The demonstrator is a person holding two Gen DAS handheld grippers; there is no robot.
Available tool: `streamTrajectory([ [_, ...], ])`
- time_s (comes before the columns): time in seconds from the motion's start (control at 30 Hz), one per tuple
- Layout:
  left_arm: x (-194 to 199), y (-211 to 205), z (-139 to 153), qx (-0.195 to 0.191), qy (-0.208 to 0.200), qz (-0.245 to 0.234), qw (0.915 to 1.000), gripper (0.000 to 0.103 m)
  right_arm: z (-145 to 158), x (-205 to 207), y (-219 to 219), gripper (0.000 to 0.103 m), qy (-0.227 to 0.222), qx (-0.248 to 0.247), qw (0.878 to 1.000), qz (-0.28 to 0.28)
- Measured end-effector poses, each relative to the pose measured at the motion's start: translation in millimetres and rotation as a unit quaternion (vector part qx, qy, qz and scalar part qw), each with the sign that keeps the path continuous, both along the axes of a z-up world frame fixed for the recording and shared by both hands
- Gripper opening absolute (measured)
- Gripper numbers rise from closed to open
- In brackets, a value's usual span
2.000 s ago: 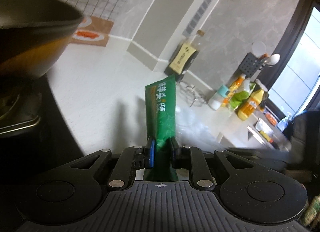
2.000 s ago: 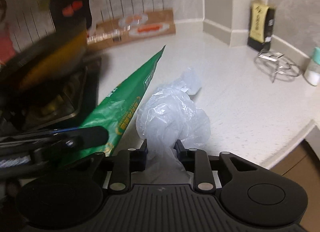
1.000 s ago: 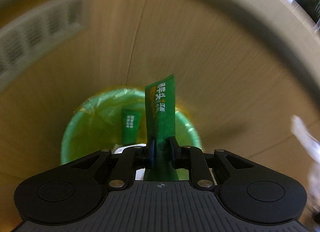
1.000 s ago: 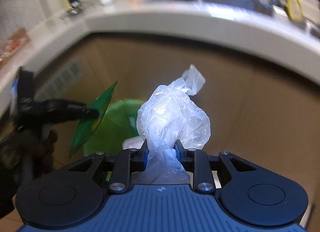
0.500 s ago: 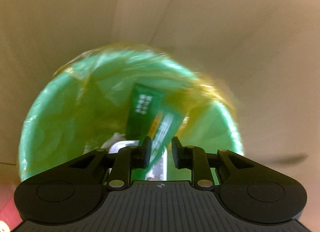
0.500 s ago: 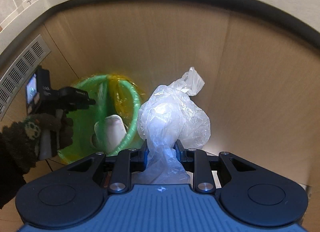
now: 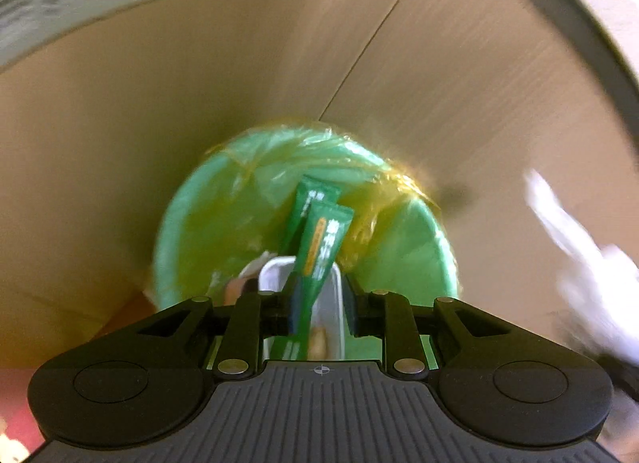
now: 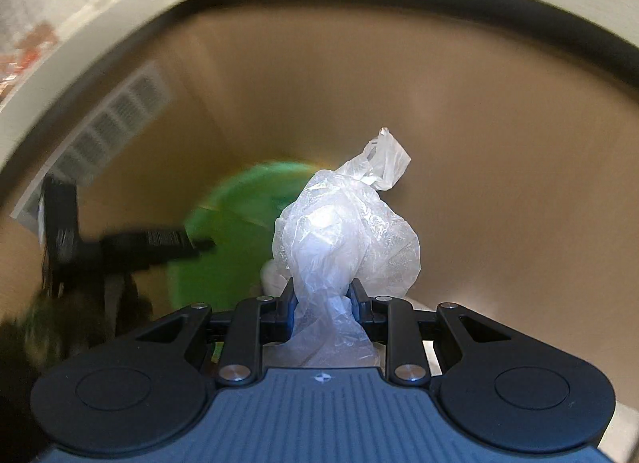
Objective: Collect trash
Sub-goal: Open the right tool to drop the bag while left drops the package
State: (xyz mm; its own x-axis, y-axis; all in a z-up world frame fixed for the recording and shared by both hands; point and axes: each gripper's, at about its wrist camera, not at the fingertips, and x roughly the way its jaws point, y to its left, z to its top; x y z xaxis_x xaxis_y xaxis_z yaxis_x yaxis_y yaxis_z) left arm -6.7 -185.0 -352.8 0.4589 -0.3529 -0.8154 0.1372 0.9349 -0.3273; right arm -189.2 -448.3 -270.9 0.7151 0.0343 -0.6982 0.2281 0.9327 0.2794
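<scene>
While hovering over the green-lined bin (image 7: 403,259), the left tongs (image 7: 319,303) are standing apart with nothing gripped; a green packet (image 7: 321,241) is lying between them, leaning toward 12 o'clock inside the bin. The right tongs (image 8: 321,299) are pinching the neck of a crumpled clear plastic bag (image 8: 347,231), bin at 10 o'clock. Bag looks light, soft, crinkly; the twisted neck is likely the surest hold.

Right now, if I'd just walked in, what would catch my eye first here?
Probably the bright green bin on the floor against the wooden cabinets, lined with a yellowish bag. Two green wrappers stand up in it, just past the open left gripper. Next, the crumpled clear plastic bag pinched in the right gripper, beside the bin.
</scene>
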Motion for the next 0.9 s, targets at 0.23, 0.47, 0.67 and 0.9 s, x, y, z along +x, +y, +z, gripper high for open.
streamTrajectory([
  [0.23,-17.1,38.8,21.4,-0.018,0.028,0.007,0.9994,0.025,-54.8,100.0,52.1,0.029,0.067,-0.027,0.995,0.067],
  [0.47,-4.8,62.8,44.0,-0.033,0.027,-0.003,0.9991,0.025,-48.2,105.6,52.8,0.051,0.077,0.017,0.997,0.019],
  [0.67,-15.7,66.6,109.3,-0.046,-0.025,-0.023,0.9983,0.025,-2.8,83.5,56.3,0.051,0.053,0.015,0.998,-0.039],
  [0.9,-74.5,89.6,253.3,-0.021,-0.169,0.005,0.9855,0.025,114.0,44.2,115.6,0.061,-0.06,-0.039,0.997,0.031],
])
